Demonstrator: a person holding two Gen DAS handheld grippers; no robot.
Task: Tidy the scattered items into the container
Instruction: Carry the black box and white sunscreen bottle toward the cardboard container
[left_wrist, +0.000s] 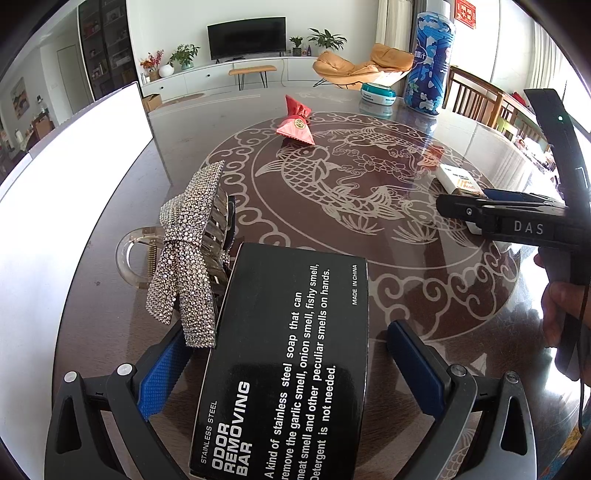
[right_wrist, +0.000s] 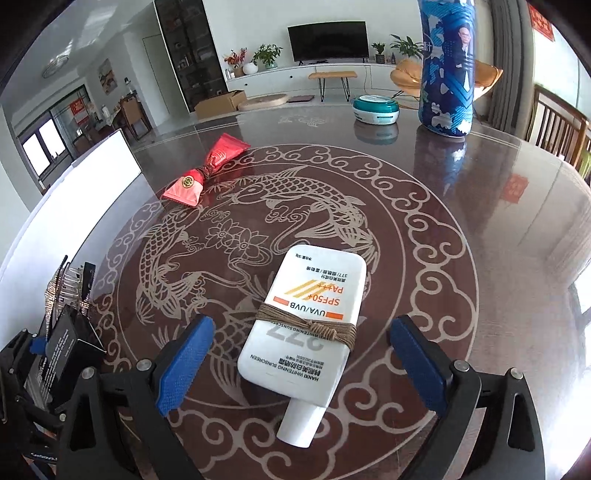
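A black box marked "Odor Removing Bar" (left_wrist: 284, 369) lies on the dark table between the open fingers of my left gripper (left_wrist: 291, 369). A rhinestone bow hair clip (left_wrist: 188, 251) lies just left of the box. A white sunscreen tube (right_wrist: 306, 328) with a brown cord around it lies between the open fingers of my right gripper (right_wrist: 299, 362). The right gripper also shows in the left wrist view (left_wrist: 480, 210) over the tube (left_wrist: 458, 181). A red candy pouch (left_wrist: 297, 123) lies farther back. The white container wall (left_wrist: 74, 184) stands at the left.
A tall blue patterned can (left_wrist: 428, 61) and a teal round tin (left_wrist: 378, 94) stand at the table's far side. Wooden chairs (left_wrist: 480, 96) stand at the right edge. The container also shows in the right wrist view (right_wrist: 92, 184).
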